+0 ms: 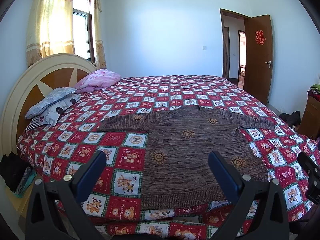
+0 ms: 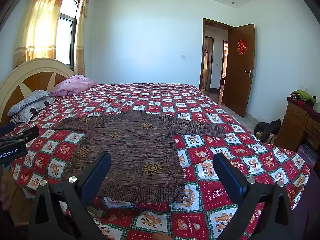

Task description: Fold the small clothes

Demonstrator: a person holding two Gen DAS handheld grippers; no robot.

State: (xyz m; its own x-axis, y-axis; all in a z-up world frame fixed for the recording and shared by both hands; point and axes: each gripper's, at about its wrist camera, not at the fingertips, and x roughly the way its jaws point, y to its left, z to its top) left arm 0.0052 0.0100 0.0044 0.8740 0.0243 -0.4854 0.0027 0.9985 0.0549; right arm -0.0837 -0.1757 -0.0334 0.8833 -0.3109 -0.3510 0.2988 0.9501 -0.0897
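Observation:
A small brown knit sweater [image 1: 190,146] with orange sun motifs lies flat on the red checkered bedspread [image 1: 100,152], sleeves spread to both sides and its hem toward me. It also shows in the right wrist view [image 2: 132,152]. My left gripper [image 1: 157,160] is open and empty, held above the near edge of the bed, over the sweater's lower left part. My right gripper [image 2: 162,162] is open and empty, above the sweater's lower right corner. The left gripper's body [image 2: 14,144] shows at the left edge of the right wrist view.
Pillows [image 1: 58,104] and a pink cushion [image 1: 98,79] lie by the cream headboard [image 1: 30,76] at left. A wooden dresser [image 2: 300,126] with clothes stands at right, bags [image 2: 268,128] on the floor beside it. An open door [image 2: 240,68] is at back right.

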